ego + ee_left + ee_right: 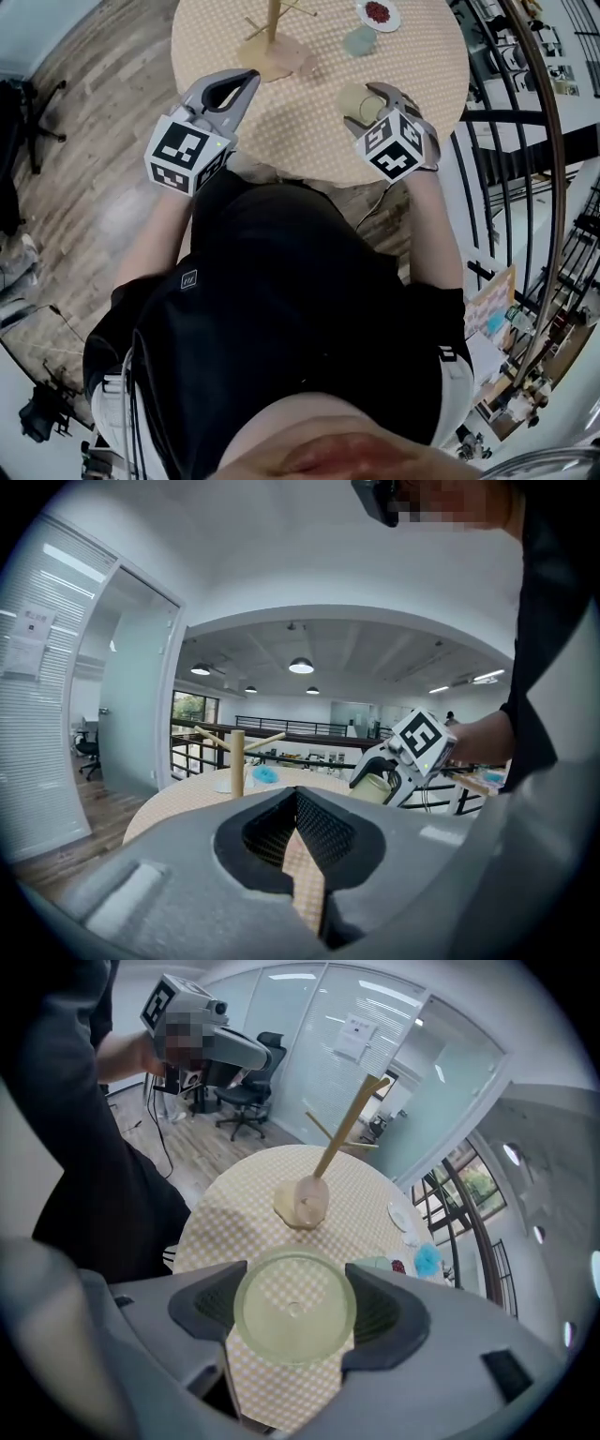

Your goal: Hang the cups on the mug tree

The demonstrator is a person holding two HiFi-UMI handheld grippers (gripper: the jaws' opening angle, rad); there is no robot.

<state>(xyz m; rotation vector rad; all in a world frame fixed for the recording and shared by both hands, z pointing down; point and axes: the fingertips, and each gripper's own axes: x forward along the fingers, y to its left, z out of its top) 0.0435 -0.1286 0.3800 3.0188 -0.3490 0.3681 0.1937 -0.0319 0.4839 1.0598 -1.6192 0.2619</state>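
Cup: clear pale-green, glossy, smooth. Mug tree: bare wood, matt. Tablecloth: checked, woven-looking, matt. Floor: wood planks w/ slight sheen.

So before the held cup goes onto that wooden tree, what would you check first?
1. Grip: pale green translucent cup sits between the jaws of the right gripper: ok.
2. Its handle turned toward a branch: cannot tell; no handle shows.
3. Branches of the wooden mug tree bare: ok.
4. The left gripper shut, empty, apart from the tree: ok.
5. The pinkish clear cup at the tree's base out of the path: cannot tell.
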